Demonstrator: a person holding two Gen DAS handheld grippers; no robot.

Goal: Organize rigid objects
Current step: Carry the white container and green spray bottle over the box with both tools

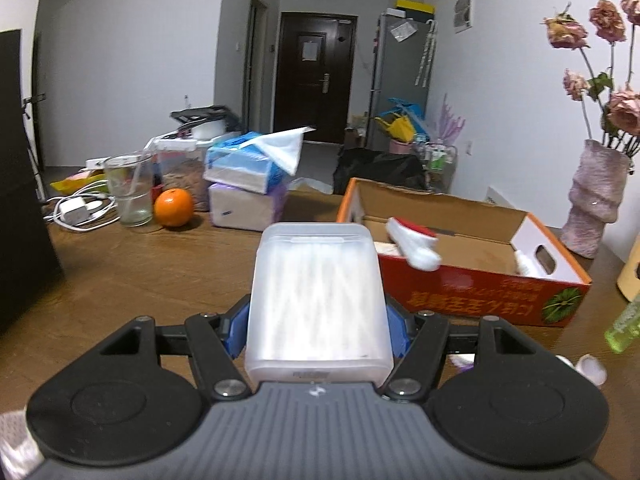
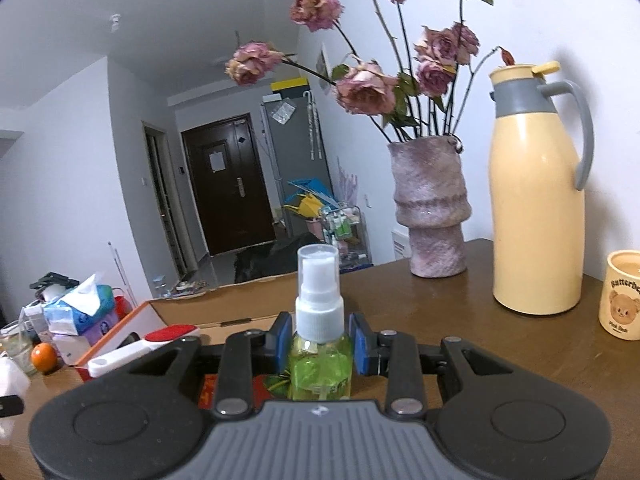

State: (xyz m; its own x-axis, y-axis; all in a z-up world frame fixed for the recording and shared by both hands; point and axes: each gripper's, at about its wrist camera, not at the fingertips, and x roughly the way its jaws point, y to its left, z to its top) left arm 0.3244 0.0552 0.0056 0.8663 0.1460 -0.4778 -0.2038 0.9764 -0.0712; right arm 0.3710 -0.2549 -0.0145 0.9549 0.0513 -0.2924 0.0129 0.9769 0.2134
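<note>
My left gripper (image 1: 318,330) is shut on a frosted plastic box of cotton swabs (image 1: 316,300), held above the wooden table just left of the open orange cardboard box (image 1: 480,296). A white and red brush (image 1: 414,244) lies on that box's near rim. My right gripper (image 2: 320,344) is shut on a small green spray bottle (image 2: 320,344) with a white pump and clear cap, standing upright between the blue pads. The cardboard box (image 2: 132,320) with the brush (image 2: 140,350) sits below and left of it. The bottle (image 1: 624,326) also shows at the left wrist view's right edge.
Tissue packs (image 1: 244,176), an orange (image 1: 173,207), a glass (image 1: 130,188) and white cables (image 1: 80,210) crowd the table's far left. A pink vase of dried roses (image 2: 434,216), a cream thermos jug (image 2: 538,208) and a bear mug (image 2: 622,296) stand by the wall at right.
</note>
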